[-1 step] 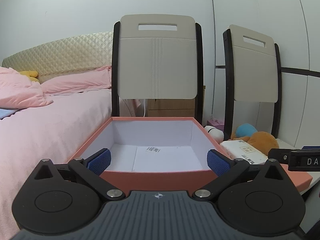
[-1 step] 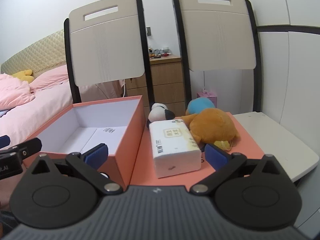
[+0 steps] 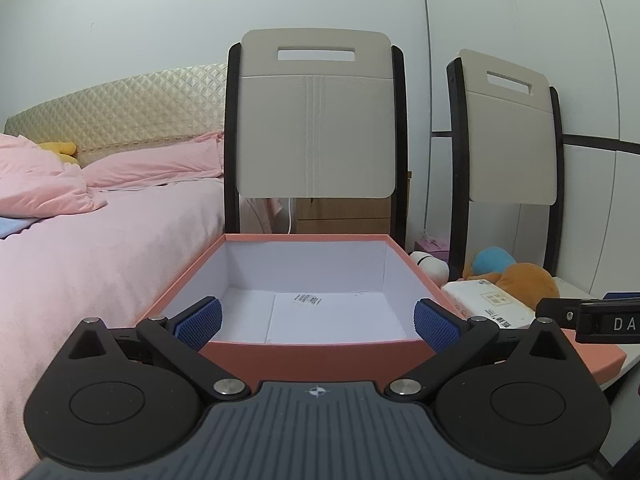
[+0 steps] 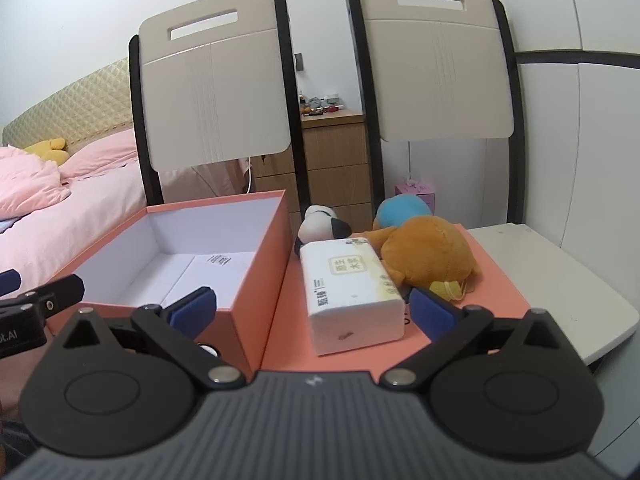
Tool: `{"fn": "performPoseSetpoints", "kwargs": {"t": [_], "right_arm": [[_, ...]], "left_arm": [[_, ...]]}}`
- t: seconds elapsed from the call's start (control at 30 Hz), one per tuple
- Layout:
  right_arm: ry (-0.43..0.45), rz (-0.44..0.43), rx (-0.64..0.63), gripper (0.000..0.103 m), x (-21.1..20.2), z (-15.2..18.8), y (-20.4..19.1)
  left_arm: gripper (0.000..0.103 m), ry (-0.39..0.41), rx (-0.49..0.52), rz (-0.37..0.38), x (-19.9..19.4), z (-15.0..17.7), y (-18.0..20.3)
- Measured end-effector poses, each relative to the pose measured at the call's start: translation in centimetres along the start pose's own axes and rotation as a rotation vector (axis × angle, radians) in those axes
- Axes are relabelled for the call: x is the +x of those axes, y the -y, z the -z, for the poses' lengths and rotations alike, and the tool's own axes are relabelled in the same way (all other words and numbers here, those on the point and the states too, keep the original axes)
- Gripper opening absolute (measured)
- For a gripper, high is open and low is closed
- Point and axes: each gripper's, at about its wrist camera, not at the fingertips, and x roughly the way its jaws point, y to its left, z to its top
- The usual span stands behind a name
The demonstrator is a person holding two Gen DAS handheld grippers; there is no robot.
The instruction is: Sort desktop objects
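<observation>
**Sorting not yet begun: both claws empty, box empty**

Left claw [image 3: 318, 322] spread wide, holding nothing, aimed at the orange box [image 3: 312, 350] at frame centre. Right claw [image 4: 312, 308] also wide and empty, just short of the tissue pack [image 4: 350, 290] at centre frame. Pack lies on the orange lid [image 4: 496, 280] on the counter [image 4: 560, 280], touching the orange plush [image 4: 430, 254]; panda plush [image 4: 320, 226] and blue plush [image 4: 404, 208] behind. Judgement: the first pick is in hand. Next move calls for advancing to straddle the pack's width, closing, then lifting leftward over the box wall.
</observation>
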Motion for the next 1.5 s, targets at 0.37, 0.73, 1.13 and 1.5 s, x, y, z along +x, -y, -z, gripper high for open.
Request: {"fn": "performPoseSetpoints", "kwargs": {"t": [0.37, 0.73, 1.13, 1.5], "right_arm": [[-0.013, 0.024, -0.073, 0.103, 1.3, 0.9, -0.8], [-0.017, 0.004, -0.029, 0.103, 2.3, 1.4, -0.5], [-0.014, -0.007, 0.003, 0.103, 3.0, 1.3, -0.4], [0.015, -0.032, 0.017, 0.103, 2.4, 1.3, 0.5]], "left_arm": [[0.103, 0.041, -0.007, -0.022, 0.2, 0.6, -1.1], [0.103, 0.027, -0.035, -0.029, 0.7, 1.3, -2.2], [0.103, 0.03, -0.048, -0.015, 0.7, 1.8, -2.5], [0.103, 0.031, -0.04, -0.009, 0.6, 1.7, -2.2]]}}
